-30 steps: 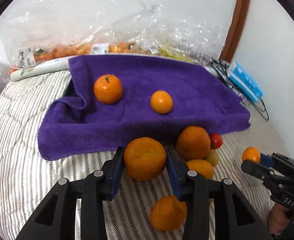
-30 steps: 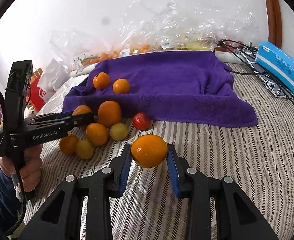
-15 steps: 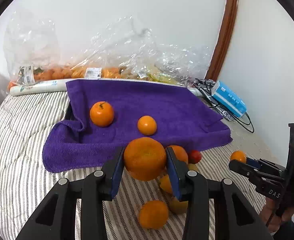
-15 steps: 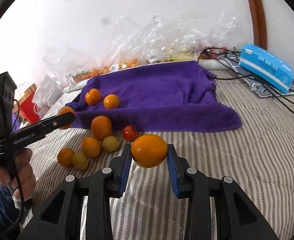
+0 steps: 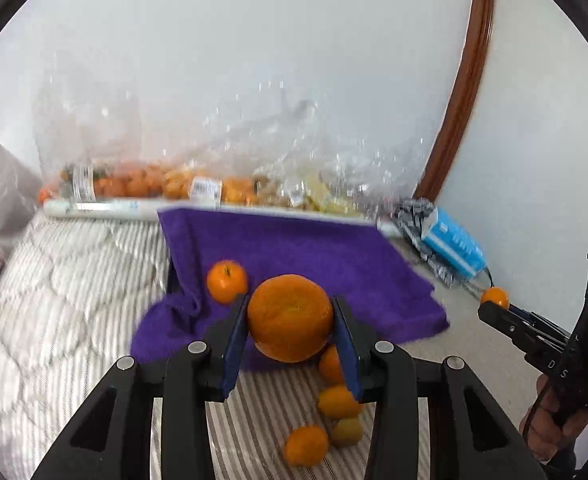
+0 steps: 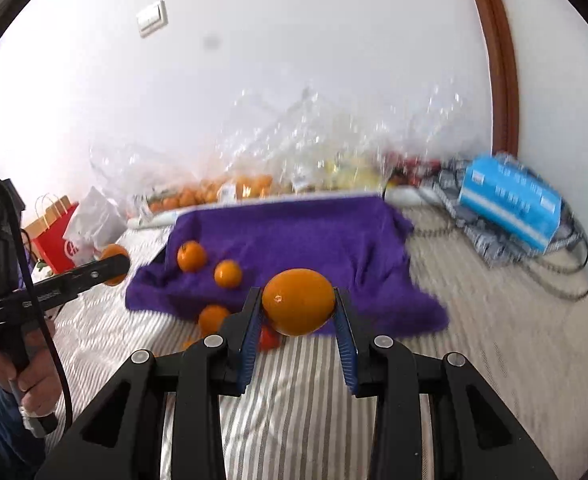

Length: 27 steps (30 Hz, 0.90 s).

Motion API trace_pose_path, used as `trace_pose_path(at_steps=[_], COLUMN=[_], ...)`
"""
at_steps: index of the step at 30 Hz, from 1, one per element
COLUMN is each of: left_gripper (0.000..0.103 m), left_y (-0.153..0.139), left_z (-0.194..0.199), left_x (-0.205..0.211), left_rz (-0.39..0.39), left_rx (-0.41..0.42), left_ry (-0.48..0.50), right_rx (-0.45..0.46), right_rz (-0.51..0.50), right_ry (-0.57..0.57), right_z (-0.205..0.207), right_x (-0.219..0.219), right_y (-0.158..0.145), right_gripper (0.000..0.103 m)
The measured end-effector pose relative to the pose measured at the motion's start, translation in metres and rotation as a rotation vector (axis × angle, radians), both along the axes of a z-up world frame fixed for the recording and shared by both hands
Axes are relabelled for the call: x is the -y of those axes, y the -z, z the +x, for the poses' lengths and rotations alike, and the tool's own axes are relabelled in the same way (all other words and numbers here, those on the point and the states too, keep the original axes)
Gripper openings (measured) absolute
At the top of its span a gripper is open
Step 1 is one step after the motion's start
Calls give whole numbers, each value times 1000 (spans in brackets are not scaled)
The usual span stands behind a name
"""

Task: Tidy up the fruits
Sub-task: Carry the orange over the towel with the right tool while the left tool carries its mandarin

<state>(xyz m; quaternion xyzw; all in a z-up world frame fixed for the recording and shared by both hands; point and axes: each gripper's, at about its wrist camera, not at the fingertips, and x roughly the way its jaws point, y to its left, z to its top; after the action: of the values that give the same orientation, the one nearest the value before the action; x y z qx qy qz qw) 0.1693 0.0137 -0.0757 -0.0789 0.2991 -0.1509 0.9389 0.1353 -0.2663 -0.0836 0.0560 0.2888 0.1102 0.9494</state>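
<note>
My left gripper (image 5: 289,320) is shut on a large mandarin (image 5: 289,317), held in the air over the near edge of the purple towel (image 5: 314,252). My right gripper (image 6: 298,308) is shut on a smooth orange (image 6: 298,307), also lifted above the striped bed. One mandarin (image 5: 227,282) lies on the towel in the left wrist view; the right wrist view shows two on it, one (image 6: 191,256) and another (image 6: 228,274). Loose fruit (image 5: 336,400) lies on the bedcover below the towel. The right gripper (image 5: 494,304) shows at the right edge, the left gripper (image 6: 113,264) at the left.
Clear plastic bags of fruit (image 5: 197,184) line the wall behind the towel. A blue box (image 6: 510,200) rests on cables at the right. A red paper bag (image 6: 55,236) and a white bag stand at the left. A person's hand (image 6: 33,376) grips the left handle.
Both grippers have risen with their fruit still clamped. The towel and loose fruit now sit lower and farther in both views, with more wall showing.
</note>
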Motion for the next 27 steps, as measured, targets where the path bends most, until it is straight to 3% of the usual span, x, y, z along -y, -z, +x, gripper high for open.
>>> trace_pose_path(at_steps=[6,15,18,23,27], left_gripper=[39,39,39,39,39], left_y=[-21,-23,-12,10,25], left_z=[21,59,71,80,86], left_x=[3,6,6,4,-3], left_rz=[-40,-53,-59,-37,-38], left_rx=[1,1,-9,-33,-70], left_ry=[-13,-58,-80,-104,-137], right_rx=[47,120,117,22,-14], right_rz=[26,1,7,121,91], right_ry=[-26,-74,-98,-145,-95], right_z=[26,64,78,108,116], right_x=[-4,-15,-17,-4,2], right_y=[-24,-45,-38,0,14], right_gripper=[35,35,35,35,35])
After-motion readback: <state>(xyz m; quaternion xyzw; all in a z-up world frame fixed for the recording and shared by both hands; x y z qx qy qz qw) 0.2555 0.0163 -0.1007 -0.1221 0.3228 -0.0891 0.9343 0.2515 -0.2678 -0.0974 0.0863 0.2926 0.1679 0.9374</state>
